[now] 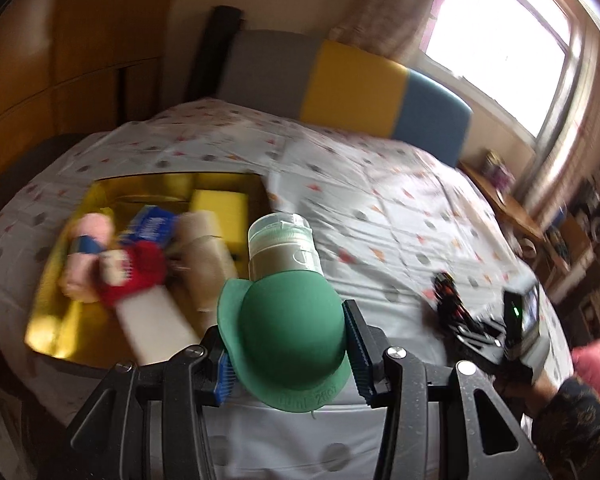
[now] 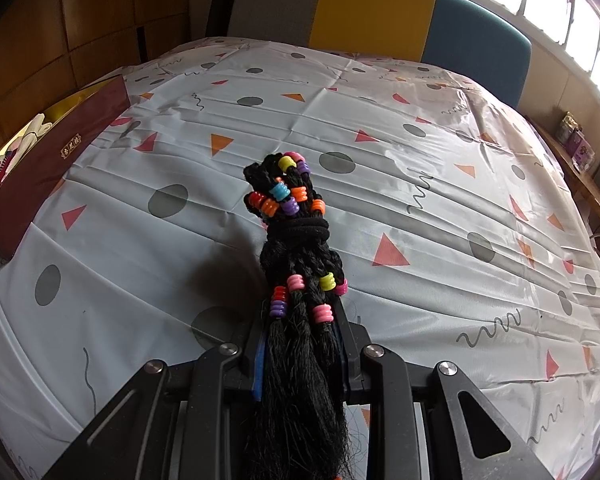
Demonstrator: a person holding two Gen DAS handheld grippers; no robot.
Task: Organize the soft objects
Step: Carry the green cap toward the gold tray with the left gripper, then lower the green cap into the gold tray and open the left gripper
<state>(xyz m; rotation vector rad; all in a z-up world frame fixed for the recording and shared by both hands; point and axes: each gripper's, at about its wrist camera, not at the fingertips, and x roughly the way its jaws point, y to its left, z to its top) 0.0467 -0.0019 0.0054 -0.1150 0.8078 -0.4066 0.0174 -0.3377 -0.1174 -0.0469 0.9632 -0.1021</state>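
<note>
The left tool (image 1: 286,354) is clenched on a soft green squeeze bottle (image 1: 288,324), its blue pads pressing the rounded body from both sides while the clear flip cap points away toward the bed's head. The right tool (image 2: 300,354) grasps a bundle of black braids (image 2: 294,248) strung with coloured beads and cinched by a black hair tie; the loose hair ends run back between its pads, and the beaded end lies out on the sheet. Both hang over a bed covered by a pale sheet (image 2: 420,208) printed with grey dots, orange and pink triangles and squiggles, creased in long folds. At the left of the bed lies an open box (image 1: 60,320) with a gold lining and, seen from the right wrist view, a dark red outer wall; inside are blurred soft things, among them a pink roll, a red knitted piece, a blue packet and a yellow block. At the bed's far end stands a headboard (image 2: 372,8) in grey, yellow and blue panels. Beyond it a bright window (image 1: 500,48) with a patterned curtain sits at the right, wooden panelling at the left, and a low wooden shelf with small items along the right wall.
</note>
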